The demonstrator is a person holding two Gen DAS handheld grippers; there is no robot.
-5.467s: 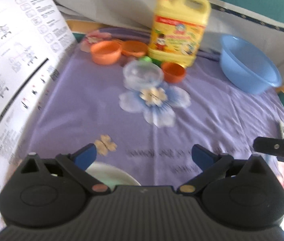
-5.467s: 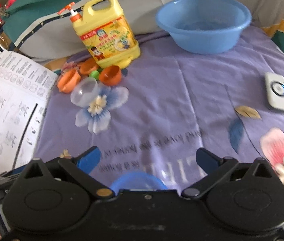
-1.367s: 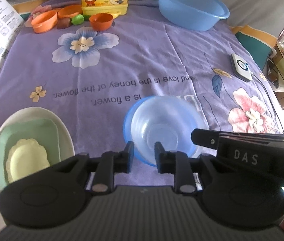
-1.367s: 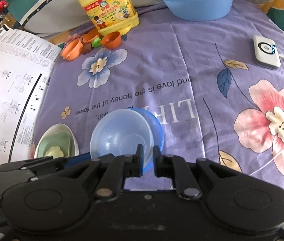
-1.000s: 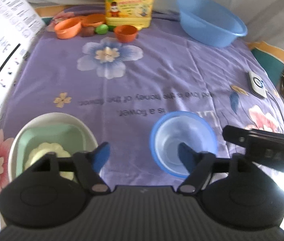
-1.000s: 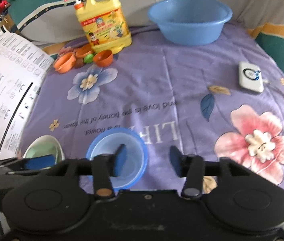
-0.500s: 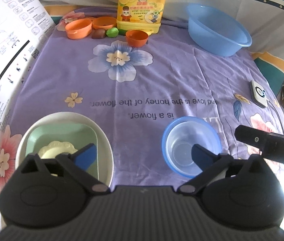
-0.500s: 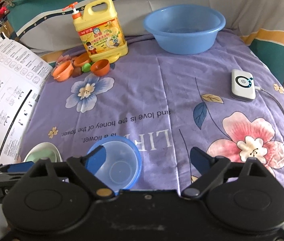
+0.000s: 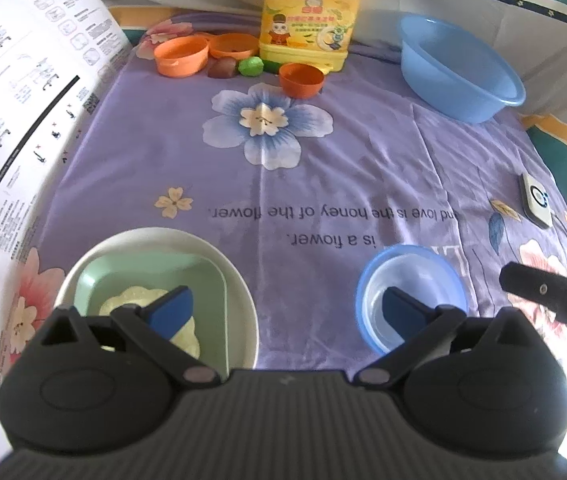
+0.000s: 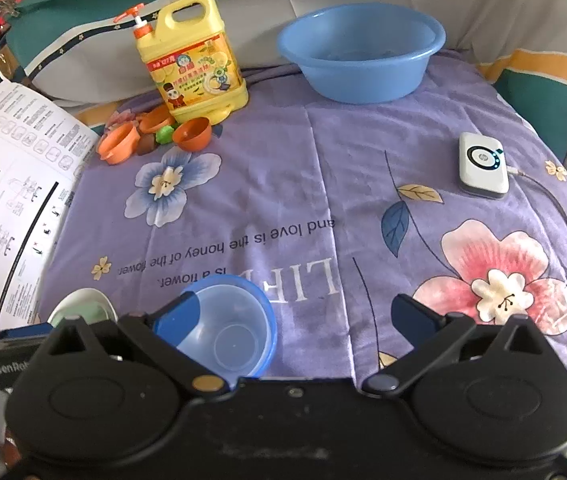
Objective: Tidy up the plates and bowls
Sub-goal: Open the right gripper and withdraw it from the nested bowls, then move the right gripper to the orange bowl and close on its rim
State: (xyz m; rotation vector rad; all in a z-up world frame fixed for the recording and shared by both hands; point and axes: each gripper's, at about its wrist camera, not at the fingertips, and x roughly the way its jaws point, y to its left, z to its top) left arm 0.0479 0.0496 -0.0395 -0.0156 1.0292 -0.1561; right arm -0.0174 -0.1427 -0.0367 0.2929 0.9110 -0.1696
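A clear bowl sits nested in a blue bowl (image 9: 409,300) on the purple flowered cloth (image 9: 323,160). In the right wrist view the same stack (image 10: 231,328) lies low and left of centre. Left of it, a white oval plate (image 9: 239,280) holds a green square dish (image 9: 143,272) with a cream scalloped dish inside. My left gripper (image 9: 287,306) is open above the gap between plate and bowls. The right gripper's (image 10: 293,312) jaws are opening. Its left finger overlaps the bowls' rim in the picture, and neither pad presses on them.
At the back stand a yellow detergent jug (image 10: 195,64), a blue basin (image 10: 359,52), several orange cups (image 9: 181,56) and small fruit. A white device (image 10: 481,164) with a cable lies at the right. A printed paper sheet (image 9: 15,112) covers the left edge.
Both grippers went from shut at the nested bowls' rim to wide open and drew back. The bowls stay on the cloth. The left view shifted left over the white plate.
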